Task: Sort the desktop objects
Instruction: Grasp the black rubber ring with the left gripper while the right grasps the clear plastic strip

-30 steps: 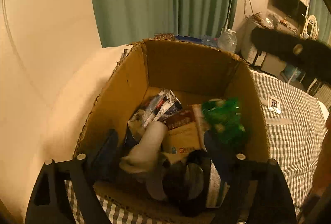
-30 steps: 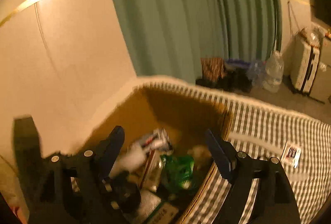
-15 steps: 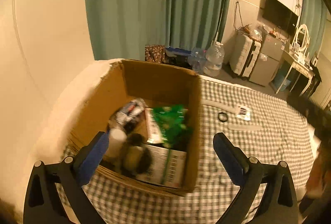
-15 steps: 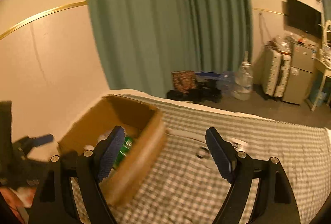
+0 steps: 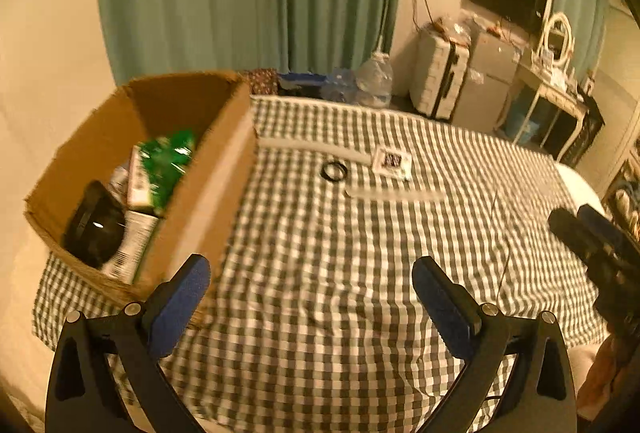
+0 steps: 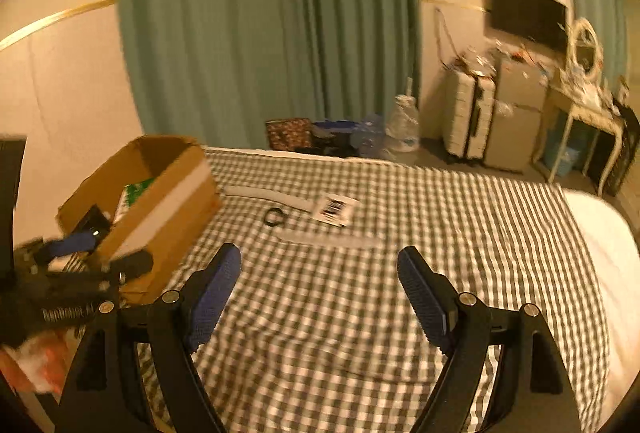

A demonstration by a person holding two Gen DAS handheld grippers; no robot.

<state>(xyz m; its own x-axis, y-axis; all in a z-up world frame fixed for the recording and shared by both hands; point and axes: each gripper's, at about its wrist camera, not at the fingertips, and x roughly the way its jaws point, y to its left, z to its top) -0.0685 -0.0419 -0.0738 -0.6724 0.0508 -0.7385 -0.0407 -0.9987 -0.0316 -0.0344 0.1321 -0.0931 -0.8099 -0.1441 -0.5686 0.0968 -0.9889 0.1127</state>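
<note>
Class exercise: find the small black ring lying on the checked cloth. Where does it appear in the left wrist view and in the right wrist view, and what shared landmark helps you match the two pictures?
Left wrist view: the black ring lies just above centre, right of the cardboard box.
Right wrist view: the black ring lies left of centre, right of the box.
Shared landmark: the barcode card, just right of the ring.

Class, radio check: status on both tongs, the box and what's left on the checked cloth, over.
Left tongs open, empty. Right tongs open, empty. Cardboard box part-filled; black ring, label card, two pale strips still out. Path clear.
</note>
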